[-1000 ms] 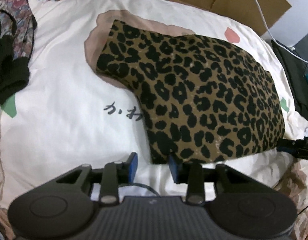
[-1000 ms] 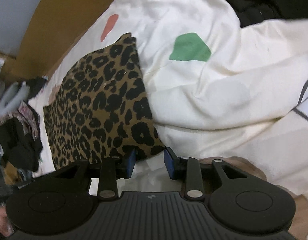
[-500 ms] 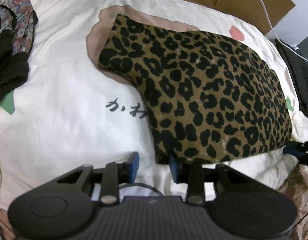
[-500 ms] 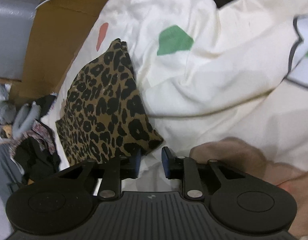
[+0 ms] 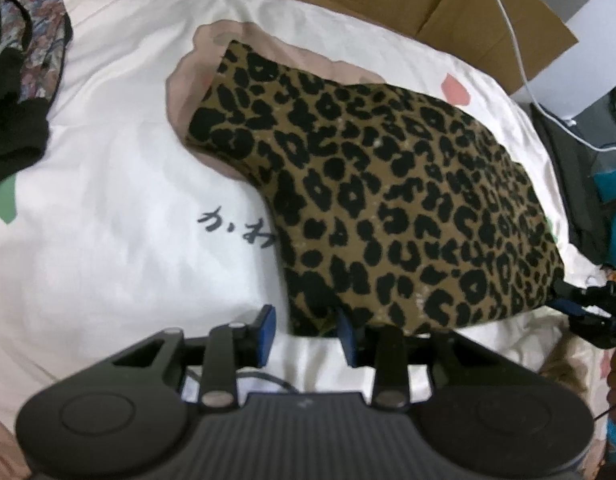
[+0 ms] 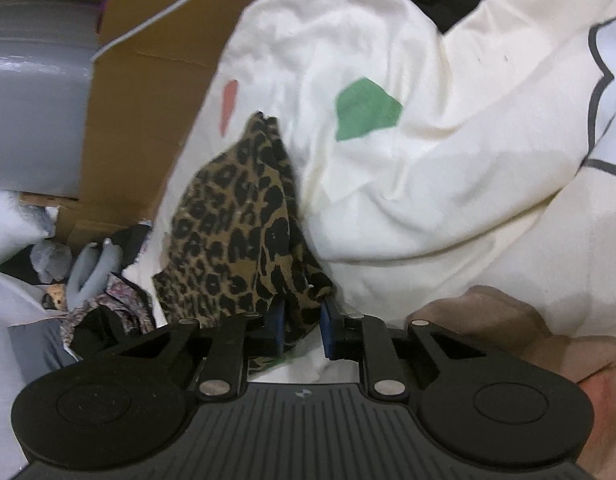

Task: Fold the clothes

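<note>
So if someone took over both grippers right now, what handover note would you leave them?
Right gripper: jaws closing on a corner of the leopard-print garment, cloth between the pads, that corner lifted.
Left gripper: open at the garment's near edge, gripping nothing.
Garment lies on the cream printed bedsheet, already partly folded. More clothes are piled at the sheet's edge.
Left: grip the left corner, finish the fold.

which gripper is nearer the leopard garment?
Right. The right gripper is closing with the leopard garment corner between its fingers; the left gripper sits open at its near edge.
</note>
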